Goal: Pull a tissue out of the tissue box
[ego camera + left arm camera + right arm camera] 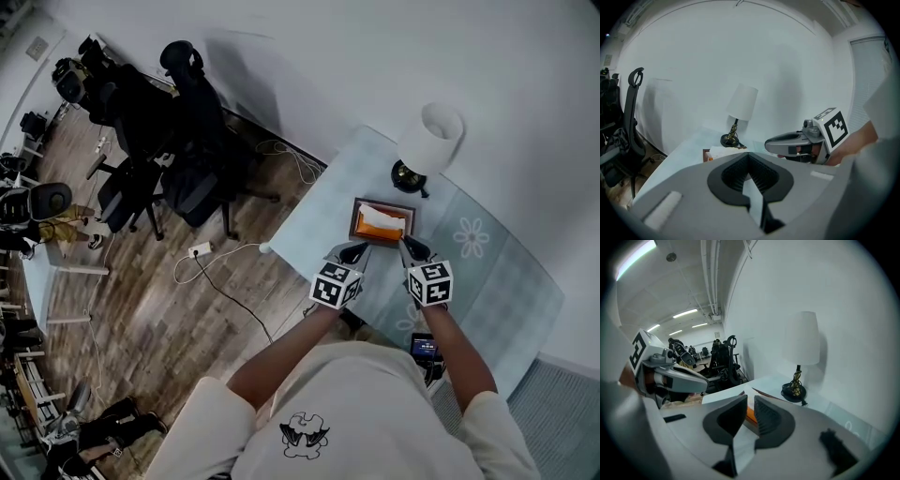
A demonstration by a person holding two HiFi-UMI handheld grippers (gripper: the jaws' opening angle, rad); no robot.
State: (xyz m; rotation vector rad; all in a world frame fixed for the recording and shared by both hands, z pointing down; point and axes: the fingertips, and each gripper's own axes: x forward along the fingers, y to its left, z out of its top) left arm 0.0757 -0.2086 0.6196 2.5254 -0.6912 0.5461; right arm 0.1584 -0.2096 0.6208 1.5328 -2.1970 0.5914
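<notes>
While left jaws meet and right jaws barely part, tissue box (382,223) and lamp (429,139) share a pale table (497,281).

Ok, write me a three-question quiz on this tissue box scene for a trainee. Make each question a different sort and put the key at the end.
1. True or false: the tissue box stands on the floor among the office chairs.
2. What sticks out of the box's top? A) a white tissue B) a pen C) a spoon
3. Fill in: beyond the box from the left gripper and the right gripper stands a ____ with a white shade.
Key: 1 false, it is on the table; 2 A; 3 lamp.
</notes>
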